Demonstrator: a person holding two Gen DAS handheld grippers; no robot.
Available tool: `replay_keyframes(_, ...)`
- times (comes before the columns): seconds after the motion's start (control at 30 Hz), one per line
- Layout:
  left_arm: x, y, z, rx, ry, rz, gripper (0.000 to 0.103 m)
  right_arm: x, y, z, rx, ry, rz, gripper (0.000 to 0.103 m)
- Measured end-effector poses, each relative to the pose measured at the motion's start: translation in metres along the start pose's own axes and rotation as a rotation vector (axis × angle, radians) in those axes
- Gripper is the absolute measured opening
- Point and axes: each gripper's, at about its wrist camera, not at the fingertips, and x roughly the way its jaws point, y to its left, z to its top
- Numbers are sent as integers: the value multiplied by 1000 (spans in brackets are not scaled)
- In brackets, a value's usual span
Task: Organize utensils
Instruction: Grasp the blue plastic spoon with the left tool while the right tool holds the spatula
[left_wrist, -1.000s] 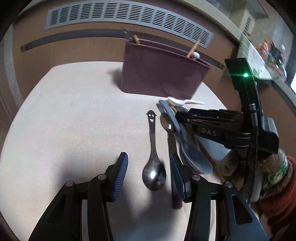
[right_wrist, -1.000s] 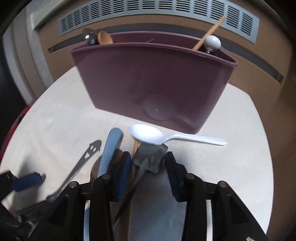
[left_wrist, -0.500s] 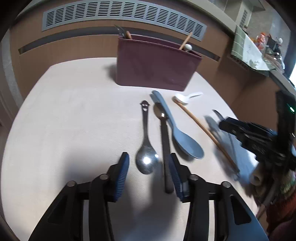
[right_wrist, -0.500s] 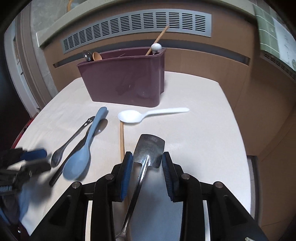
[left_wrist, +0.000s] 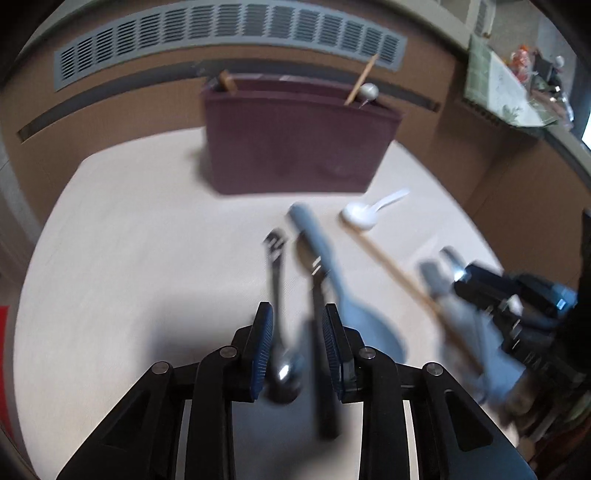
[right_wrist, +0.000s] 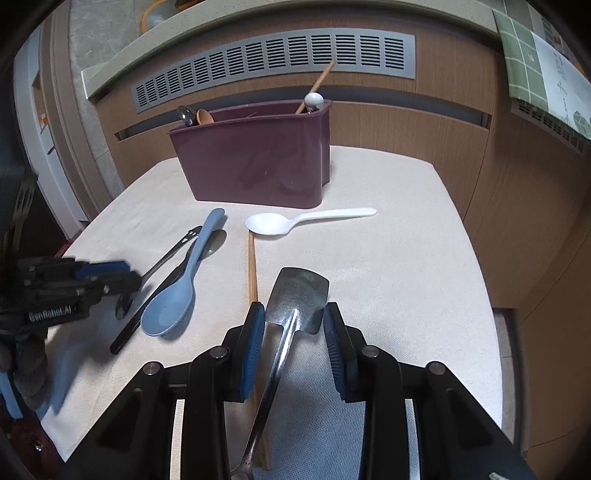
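- On table (right_wrist: 388, 258), in front of maroon caddy (right_wrist: 258, 166): left gripper (left_wrist: 298, 343) astride metal spoon (left_wrist: 282, 365), jaws just narrowing, pads clear of it.
- Right gripper (right_wrist: 293, 339) parted astride steel spatula (right_wrist: 297, 295), not pinching.

Four spoons (right_wrist: 171, 308), one metal spatula (right_wrist: 297, 299), one wooden chopstick (right_wrist: 252, 266), one maroon utensil caddy (right_wrist: 255, 166), all on one table (right_wrist: 406, 277).

Shiny metal on the spatula (right_wrist: 299, 295), a bit scuffed. Beside it the chopstick (right_wrist: 252, 266) looks like plain matt wood. The white spoon (right_wrist: 273, 223) and blue spoon (right_wrist: 177, 295) are smooth plastic, the maroon holder (right_wrist: 255, 162) slightly glossy plastic, all on a woven, matt tablecloth (right_wrist: 406, 280).
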Motion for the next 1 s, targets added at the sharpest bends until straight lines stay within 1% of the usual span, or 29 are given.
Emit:
replay_keyframes(0.07,8,-1,14,-36,-2,-27,29,0,1,1,-1,-4,1,30)
replay_keyframes(0.2,35,0,34,-98,44,-7,29,-2,2,-1,-3,-8,5,30)
replay_keyframes(0.3,54,-7,42,-100,79,14,29,-5,1,-2,-2,-18,2,30)
replay_keyframes(0.43,65,-14,53,-84,68,58,28,-8,-2,-2,10,-27,7,30)
replay_keyframes(0.53,75,-19,59,-66,82,97,28,-8,-4,-3,16,-25,8,30)
replay_keyframes(0.6,79,-17,59,-68,92,109,28,-6,-6,-4,23,-20,10,30)
replay_keyframes(0.7,75,-15,55,-60,75,95,25,-5,-7,-5,31,-16,13,30)
replay_keyframes(0.73,73,-13,56,-59,66,81,20,-5,-8,-6,31,-15,15,30)
replay_keyframes(0.77,69,-12,54,-59,52,68,16,-4,-8,-6,30,-16,15,30)
replay_keyframes(0.87,51,-8,45,-62,19,14,14,-4,-7,-6,29,-15,15,30)
replay_keyframes(1.0,26,0,33,-70,-27,-41,12,-3,-7,-6,29,-13,16,30)
